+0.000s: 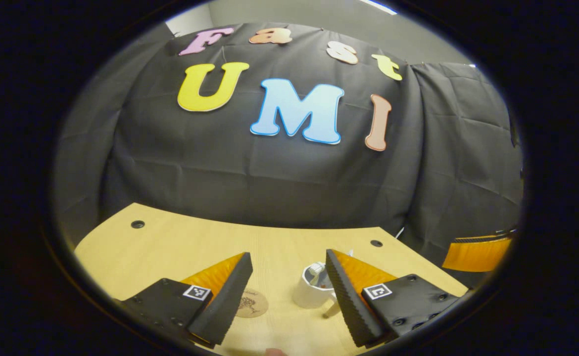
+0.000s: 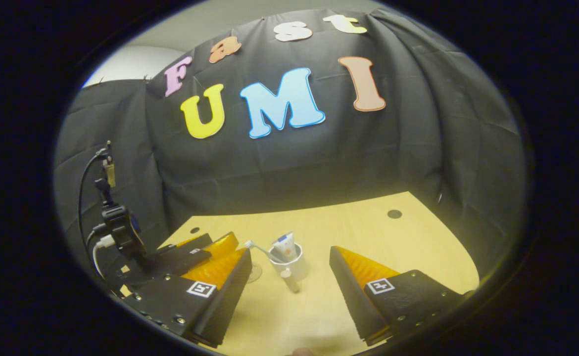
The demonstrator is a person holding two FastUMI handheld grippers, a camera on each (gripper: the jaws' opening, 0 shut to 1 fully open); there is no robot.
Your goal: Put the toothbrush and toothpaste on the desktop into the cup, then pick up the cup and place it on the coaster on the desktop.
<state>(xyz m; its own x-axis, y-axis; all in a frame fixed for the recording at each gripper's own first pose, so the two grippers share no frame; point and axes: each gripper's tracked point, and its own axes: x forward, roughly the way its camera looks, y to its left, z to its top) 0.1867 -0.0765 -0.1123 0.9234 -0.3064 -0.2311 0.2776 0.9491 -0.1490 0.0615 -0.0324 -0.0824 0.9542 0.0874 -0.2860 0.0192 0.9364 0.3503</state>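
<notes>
The white cylindrical cup (image 2: 289, 267) stands on the pale wooden worktop (image 2: 393, 242), holding the toothbrush (image 2: 258, 248) and toothpaste tube (image 2: 285, 244), beside the round brown coaster (image 1: 251, 302). Left tongs (image 1: 289, 291) and right tongs (image 2: 289, 284) both gape, empty.

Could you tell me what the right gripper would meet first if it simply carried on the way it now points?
Most likely the white cup, which stands ahead between the open fingers of the right gripper, toothpaste and toothbrush inside. Depth is hard to judge.
</notes>
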